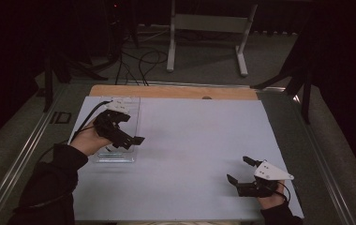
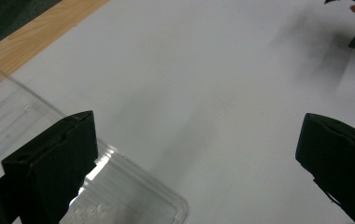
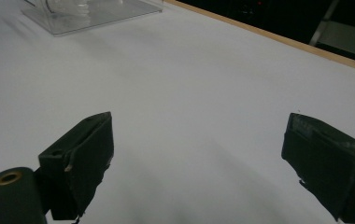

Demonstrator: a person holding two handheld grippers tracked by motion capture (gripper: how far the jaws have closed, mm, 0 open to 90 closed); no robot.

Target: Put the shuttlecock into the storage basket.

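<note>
Bimanual work at a desk (image 1: 199, 140) covered by a white sheet, early stage. A clear plastic tray (image 1: 120, 157) lies flat at the left side of the sheet, its far end near the wooden edge of the desk; something pale and crinkled lies inside it, too blurred to identify. The left gripper (image 1: 136, 140) hovers over the near part of the tray with its fingers spread wide and empty; in the left gripper view one finger (image 2: 56, 163) stands above the tray's rounded corner (image 2: 166, 205), the other over bare sheet. The right gripper (image 1: 238, 169) rests low at the near right, well apart from the tray, its fingers likewise spread and holding nothing. Judged from this arrangement, no grasp has been made: the tray lies untouched, and closing on it and any moving or opening remain to be done
</note>
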